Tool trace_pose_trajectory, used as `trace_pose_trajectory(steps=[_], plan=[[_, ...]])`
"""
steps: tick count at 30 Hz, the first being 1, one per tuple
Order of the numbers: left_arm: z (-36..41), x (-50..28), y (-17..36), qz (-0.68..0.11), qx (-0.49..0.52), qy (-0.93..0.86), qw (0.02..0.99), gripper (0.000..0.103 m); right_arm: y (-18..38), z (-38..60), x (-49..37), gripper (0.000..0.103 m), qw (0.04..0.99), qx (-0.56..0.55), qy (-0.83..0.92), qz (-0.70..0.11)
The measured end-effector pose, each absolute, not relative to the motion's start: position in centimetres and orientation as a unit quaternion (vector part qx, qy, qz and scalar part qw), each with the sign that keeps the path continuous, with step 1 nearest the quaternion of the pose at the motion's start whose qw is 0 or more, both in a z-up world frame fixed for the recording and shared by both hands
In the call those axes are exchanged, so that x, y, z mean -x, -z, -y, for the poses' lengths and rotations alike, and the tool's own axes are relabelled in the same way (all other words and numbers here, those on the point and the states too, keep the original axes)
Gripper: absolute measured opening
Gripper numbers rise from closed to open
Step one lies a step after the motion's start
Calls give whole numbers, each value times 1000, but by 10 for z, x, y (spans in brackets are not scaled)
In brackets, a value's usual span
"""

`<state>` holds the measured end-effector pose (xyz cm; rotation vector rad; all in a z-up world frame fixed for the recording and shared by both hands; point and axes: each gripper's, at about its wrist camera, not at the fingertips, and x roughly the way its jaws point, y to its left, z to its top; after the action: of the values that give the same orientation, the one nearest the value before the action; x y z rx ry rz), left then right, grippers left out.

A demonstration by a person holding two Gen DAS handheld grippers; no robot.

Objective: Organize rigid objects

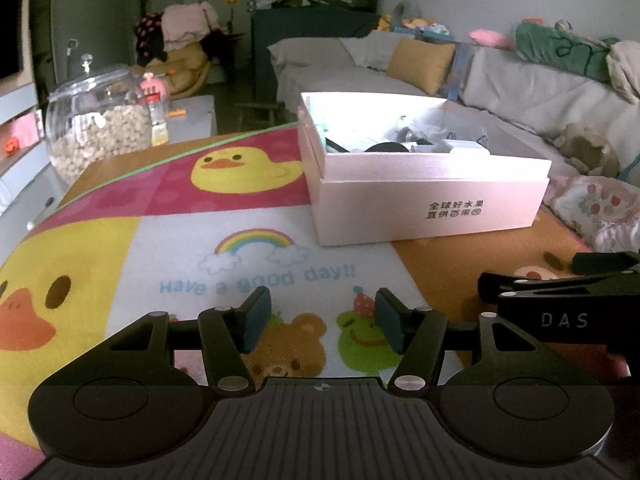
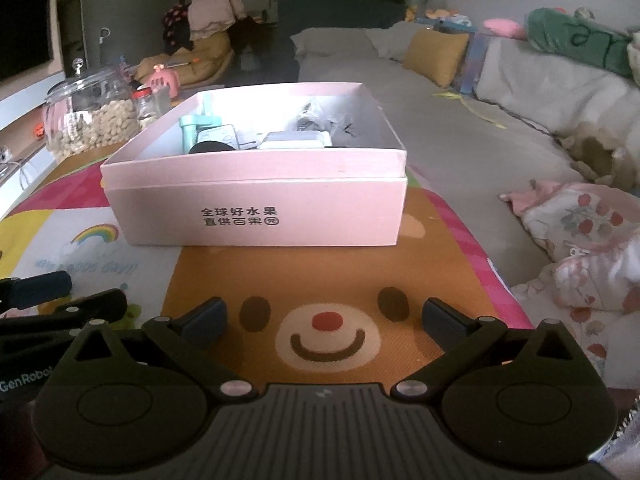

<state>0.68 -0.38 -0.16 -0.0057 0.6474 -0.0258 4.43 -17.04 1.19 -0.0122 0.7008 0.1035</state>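
A pink cardboard box (image 1: 432, 200) (image 2: 260, 204) with black printed characters stands open on the cartoon mat (image 1: 256, 248) (image 2: 328, 280). Inside lie several small rigid items: a teal holder (image 2: 196, 126), a black round piece (image 2: 210, 147), a white case (image 2: 294, 140) and dark bits at the back. My left gripper (image 1: 320, 320) is open over the mat's bear and frog pictures, nothing between its blue pads. My right gripper (image 2: 326, 318) is open wide over the bear face, short of the box. The right gripper's black fingers (image 1: 560, 292) show at the left wrist view's right edge.
A glass jar (image 1: 100, 124) (image 2: 92, 116) of pale pellets stands at the mat's far left, with a small jar (image 2: 146, 110) beside it. A grey sofa (image 1: 500, 92) (image 2: 460, 128) with cushions and a floral blanket (image 2: 584, 248) runs along the right.
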Motion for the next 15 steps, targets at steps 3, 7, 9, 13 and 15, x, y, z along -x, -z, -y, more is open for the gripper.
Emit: trace_pose_trajectory(steps=[3,7,9,13,15], plan=[[4,-8,2,-319,3,10,948,63,-12,171,-44,103,938,4,-49,-342],[5,-12,2,-318,4,1,948,63,-12,169,-45,103,938,8,-47,-343],[6,-13,2,-318,3,-2,948,64,-12,169,-45,103,938,9,-47,-343],[6,-13,3,-317,3,-2,949,64,-11,169,-45,103,938,8,-46,-342],[7,-12,2,-317,3,-2,949,63,-10,169,-45,103,939,7,-46,-342]])
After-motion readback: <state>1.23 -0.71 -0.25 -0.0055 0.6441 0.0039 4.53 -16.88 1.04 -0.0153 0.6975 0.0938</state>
